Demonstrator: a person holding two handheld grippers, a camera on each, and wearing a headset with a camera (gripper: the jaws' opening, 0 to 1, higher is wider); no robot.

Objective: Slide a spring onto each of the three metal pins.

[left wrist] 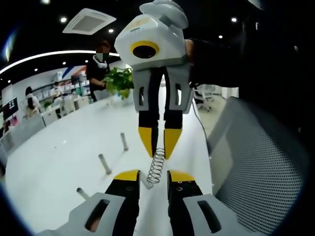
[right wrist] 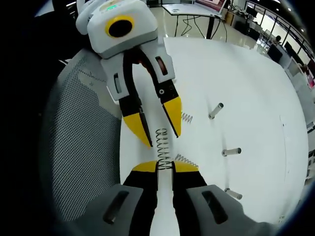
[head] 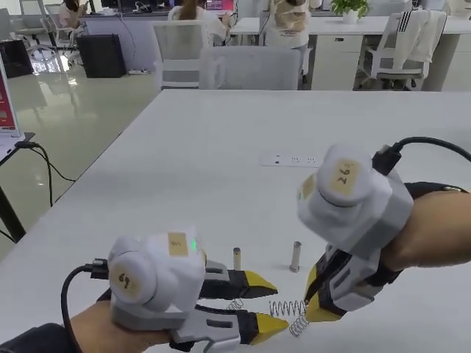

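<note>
My right gripper [right wrist: 165, 167] is shut on one end of a steel spring [right wrist: 163, 145], held just above the white table [head: 221, 162]. The spring's far end lies between the spread jaws of my open left gripper [left wrist: 154, 176], which faces the right one tip to tip. In the head view the spring [head: 283, 307] bridges the left gripper [head: 266, 303] and the right gripper [head: 316, 298]. Three short metal pins [right wrist: 215, 110] [right wrist: 230, 152] [right wrist: 232, 193] stand upright in a row beside them, all bare. Two more springs [right wrist: 186, 116] [right wrist: 186, 160] lie loose on the table.
A flush power socket strip [head: 292, 159] sits further back on the table. A mesh chair back [left wrist: 256, 167] is close beside the grippers. Chairs [head: 254, 68] stand at the table's far edge, and people sit at desks behind.
</note>
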